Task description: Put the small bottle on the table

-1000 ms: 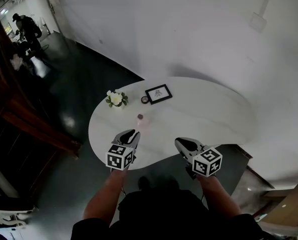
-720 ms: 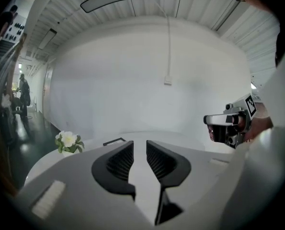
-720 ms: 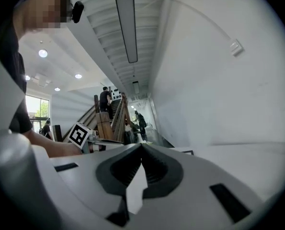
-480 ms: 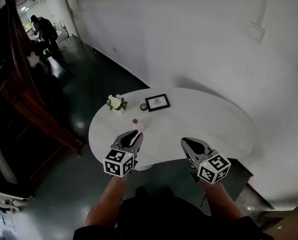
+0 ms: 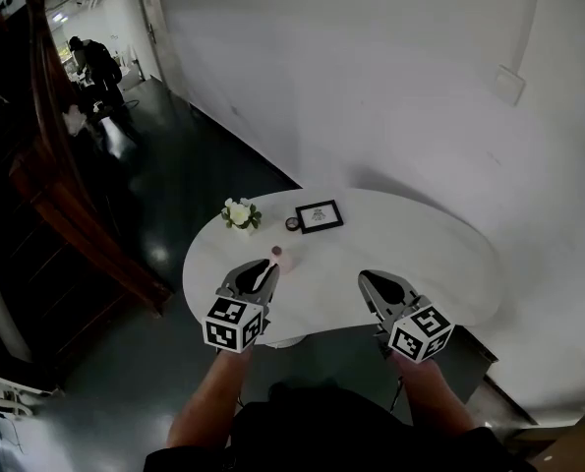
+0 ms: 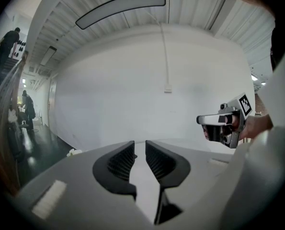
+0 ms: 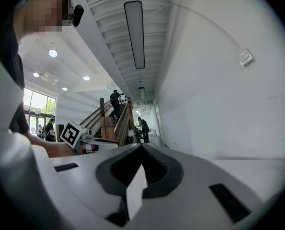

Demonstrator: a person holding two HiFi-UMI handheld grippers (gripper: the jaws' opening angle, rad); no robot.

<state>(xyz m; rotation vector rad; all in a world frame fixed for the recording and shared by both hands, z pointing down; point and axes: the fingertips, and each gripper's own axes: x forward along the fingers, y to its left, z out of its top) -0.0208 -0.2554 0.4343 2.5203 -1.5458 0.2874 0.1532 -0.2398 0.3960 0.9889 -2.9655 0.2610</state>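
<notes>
My left claw (image 5: 263,269) is released and carries nothing. Its own view shows the ribbed jaws standing a narrow gap apart with only bare white wall and table edge between them, and they have just been closing on that empty gap. My right claw (image 5: 370,280) is clenched, jaws meeting at the tips, also on nothing.

The small bottle (image 5: 281,258) stands upright on the table (image 5: 420,254), just ahead of the left claw's tips and a shade to their right, apart from them. It is well off to the left of the right claw. Further beyond the left claw sit a small bunch of flowers (image 5: 240,213), a picture frame (image 5: 319,215) and a little round object (image 5: 292,224) between them, all clear of the bottle. As things lie, I judge the placing done.

The bottle looks pale-bodied with a dark cap, slim and small, so I expect it to be light, stiff and easy to tip. If I had to take it again, I would close the left claw across the middle of the body, below the cap, gently. The smooth side could slip or topple under a glancing touch.
</notes>
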